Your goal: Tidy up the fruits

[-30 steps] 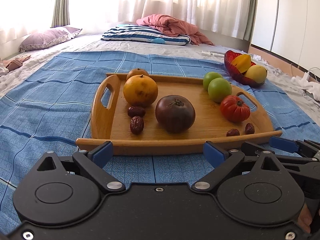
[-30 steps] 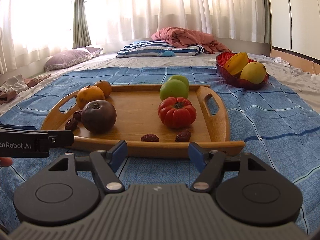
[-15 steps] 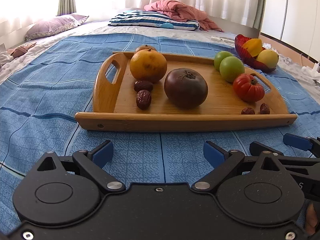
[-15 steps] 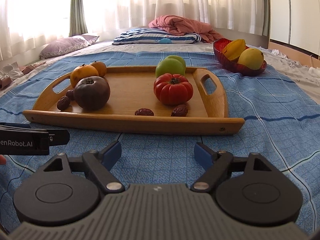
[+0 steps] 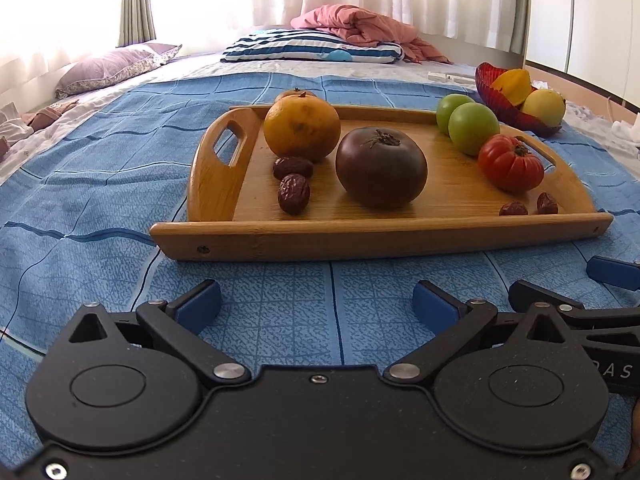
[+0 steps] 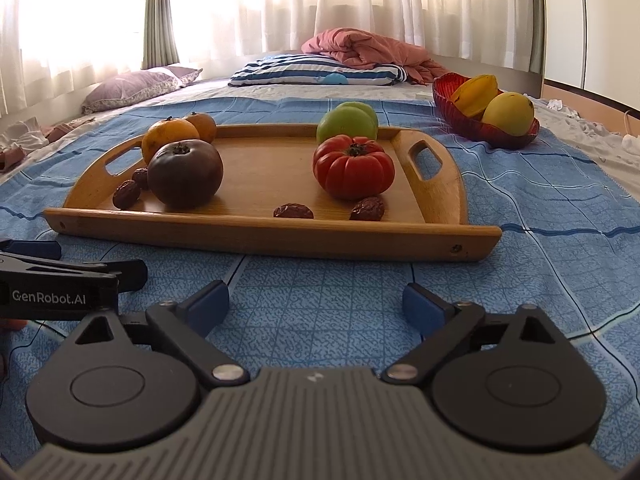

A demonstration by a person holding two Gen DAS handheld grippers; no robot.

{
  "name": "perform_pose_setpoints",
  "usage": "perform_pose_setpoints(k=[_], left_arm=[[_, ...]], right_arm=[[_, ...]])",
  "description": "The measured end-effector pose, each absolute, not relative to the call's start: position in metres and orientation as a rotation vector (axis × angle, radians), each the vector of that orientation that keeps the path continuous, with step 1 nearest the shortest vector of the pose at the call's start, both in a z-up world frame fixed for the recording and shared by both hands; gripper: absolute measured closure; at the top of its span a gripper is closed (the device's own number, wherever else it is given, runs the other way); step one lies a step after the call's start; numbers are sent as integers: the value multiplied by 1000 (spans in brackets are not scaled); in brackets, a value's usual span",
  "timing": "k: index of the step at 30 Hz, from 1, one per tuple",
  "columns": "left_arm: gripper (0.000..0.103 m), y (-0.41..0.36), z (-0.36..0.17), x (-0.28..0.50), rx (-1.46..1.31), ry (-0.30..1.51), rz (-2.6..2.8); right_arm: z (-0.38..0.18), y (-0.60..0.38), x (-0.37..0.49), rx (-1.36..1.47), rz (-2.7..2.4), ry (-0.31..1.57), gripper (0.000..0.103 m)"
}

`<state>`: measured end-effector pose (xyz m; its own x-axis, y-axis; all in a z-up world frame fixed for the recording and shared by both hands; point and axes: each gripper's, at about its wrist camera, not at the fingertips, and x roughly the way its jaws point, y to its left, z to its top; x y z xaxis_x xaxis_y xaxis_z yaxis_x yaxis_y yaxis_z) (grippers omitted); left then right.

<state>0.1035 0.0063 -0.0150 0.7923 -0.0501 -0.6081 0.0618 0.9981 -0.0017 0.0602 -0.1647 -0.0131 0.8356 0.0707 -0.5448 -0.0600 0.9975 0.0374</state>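
Fruit sits on the wooden tray (image 5: 380,236) on the blue bedspread (image 5: 100,208). Both the left gripper (image 5: 316,300) and right gripper (image 6: 316,300) hover before it, jaws opening, nothing between them. The dark tomato (image 5: 381,167) looks soft and bruisable; grip gently around its sides.

blanket (image 5: 100,200): blue checked | pillow (image 5: 308,46): navy-white striped | bowl (image 6: 460,116): red | tomato (image 6: 354,168): red

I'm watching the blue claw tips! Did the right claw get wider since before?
Yes. The right claw is opening: its blue tips stand farther apart against its own black body, nothing between them.
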Motion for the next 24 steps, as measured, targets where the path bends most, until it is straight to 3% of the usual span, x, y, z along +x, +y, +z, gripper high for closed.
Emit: perform_pose_setpoints(k=[24], left_arm=[[0,7,-17,101,23,641,-47]], right_arm=[[-14,-165,60,20,68,577,0]])
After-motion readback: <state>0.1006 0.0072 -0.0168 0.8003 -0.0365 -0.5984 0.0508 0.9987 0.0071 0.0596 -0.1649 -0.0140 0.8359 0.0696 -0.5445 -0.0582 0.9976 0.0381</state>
